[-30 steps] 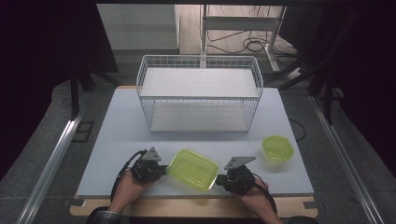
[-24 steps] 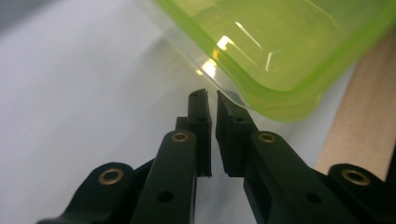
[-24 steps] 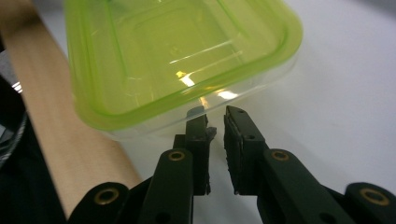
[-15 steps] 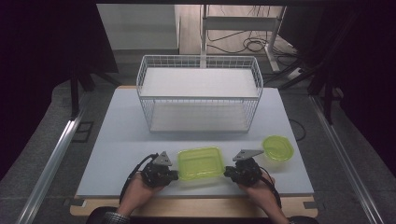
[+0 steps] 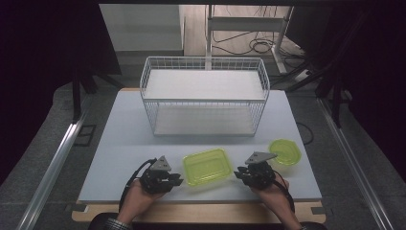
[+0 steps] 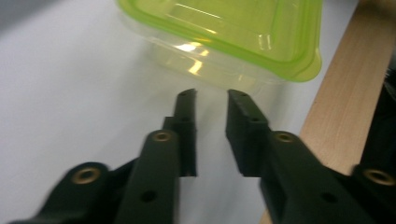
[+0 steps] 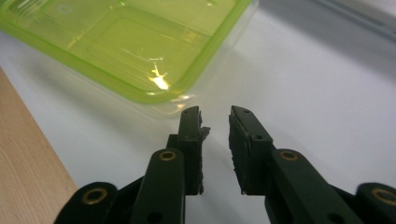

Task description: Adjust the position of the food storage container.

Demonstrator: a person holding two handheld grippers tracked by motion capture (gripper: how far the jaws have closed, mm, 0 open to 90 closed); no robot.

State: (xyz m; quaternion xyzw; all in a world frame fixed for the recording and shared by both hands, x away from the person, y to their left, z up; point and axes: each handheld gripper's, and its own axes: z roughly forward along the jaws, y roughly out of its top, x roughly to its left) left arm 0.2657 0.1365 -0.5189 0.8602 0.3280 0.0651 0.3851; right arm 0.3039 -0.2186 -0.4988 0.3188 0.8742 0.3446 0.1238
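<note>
A rectangular clear container with a lime-green lid (image 5: 207, 166) lies flat on the white table between my two grippers. My left gripper (image 5: 178, 180) is just off its left end, jaws open with a narrow gap and nothing in them (image 6: 211, 94). The container (image 6: 224, 32) sits right ahead of those tips. My right gripper (image 5: 238, 173) is off the container's right end, also open and empty (image 7: 215, 112), with the container's corner (image 7: 135, 51) close in front and to the left.
A white wire basket (image 5: 205, 96) stands at the back middle of the table. A small round lime-green lidded container (image 5: 284, 151) rests at the right, beside my right hand. The wooden table edge (image 5: 201, 212) runs along the front.
The container went from tilted between the grippers to lying flat on the table. Both grippers have drawn back a little from its ends.
</note>
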